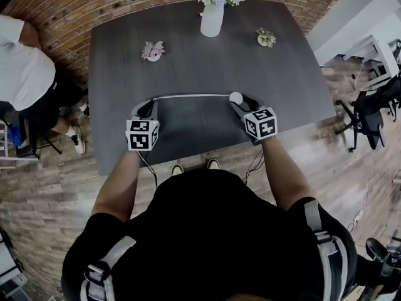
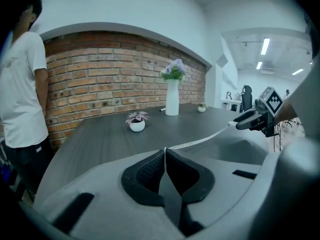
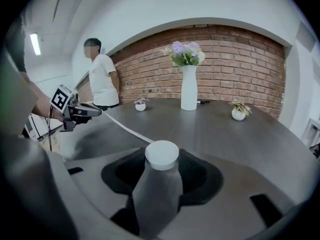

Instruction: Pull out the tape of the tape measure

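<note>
- Left claw (image 2: 165, 151): dark ribbed pads pressed together, pinching the free end of the tape (image 2: 200, 141) edge-on between them.
- Right claw (image 3: 160, 176): jaws set wide round the tape measure case (image 3: 161, 155), gripping it; the case is held just above the near part of the bench (image 1: 188, 55).
- Progress: the tape is already drawn out in one taut span from claw to claw, so the pull looks largely done. Judged remaining: any further length, if wanted. How much stays coiled inside cannot be told.
- Tape: thin, flat, pale ribbon, narrow, with faint markings; probably flexible.
- Case: small, rounded, smooth white top over a grey body; probably plastic.
- Bench: dark matt top with a fine wood grain.
- Other items: tall white vase (image 1: 212, 17) of lilac flowers and two small potted plants, well apart from the work.
</note>
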Action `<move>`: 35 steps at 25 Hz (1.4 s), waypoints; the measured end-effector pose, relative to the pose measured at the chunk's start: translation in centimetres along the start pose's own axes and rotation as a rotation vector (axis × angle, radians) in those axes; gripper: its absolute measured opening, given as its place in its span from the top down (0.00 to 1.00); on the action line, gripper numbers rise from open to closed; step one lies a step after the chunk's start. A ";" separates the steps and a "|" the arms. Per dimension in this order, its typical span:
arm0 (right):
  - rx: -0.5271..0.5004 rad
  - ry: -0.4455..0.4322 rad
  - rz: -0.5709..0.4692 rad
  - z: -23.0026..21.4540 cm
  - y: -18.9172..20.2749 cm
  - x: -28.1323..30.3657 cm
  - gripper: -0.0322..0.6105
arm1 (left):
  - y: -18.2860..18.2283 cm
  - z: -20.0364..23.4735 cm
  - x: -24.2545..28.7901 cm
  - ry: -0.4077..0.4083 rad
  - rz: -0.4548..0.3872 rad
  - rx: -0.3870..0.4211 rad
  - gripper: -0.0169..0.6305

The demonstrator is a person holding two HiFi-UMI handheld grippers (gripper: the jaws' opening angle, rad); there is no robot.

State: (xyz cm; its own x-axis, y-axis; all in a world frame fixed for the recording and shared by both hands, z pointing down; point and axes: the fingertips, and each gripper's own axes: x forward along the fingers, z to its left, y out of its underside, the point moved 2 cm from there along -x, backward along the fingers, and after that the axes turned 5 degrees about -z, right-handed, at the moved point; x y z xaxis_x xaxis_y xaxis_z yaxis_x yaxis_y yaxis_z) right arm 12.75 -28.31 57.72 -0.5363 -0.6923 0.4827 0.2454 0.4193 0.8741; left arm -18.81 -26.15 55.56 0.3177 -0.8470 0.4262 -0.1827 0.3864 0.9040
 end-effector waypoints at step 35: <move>0.077 0.185 -0.513 -3.4 -14.4 -10.9 0.96 | -15.6 1.3 -6.4 -0.064 -0.458 -0.058 0.96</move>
State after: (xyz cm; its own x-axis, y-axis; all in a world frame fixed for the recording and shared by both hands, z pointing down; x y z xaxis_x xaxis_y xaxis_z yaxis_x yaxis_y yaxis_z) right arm 17.77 -28.80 40.04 -0.4187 -0.9081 0.0034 -0.0732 0.0375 0.9966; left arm -19.18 -27.17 38.69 0.2948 -0.9554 -0.0182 0.0160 -0.0141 0.9998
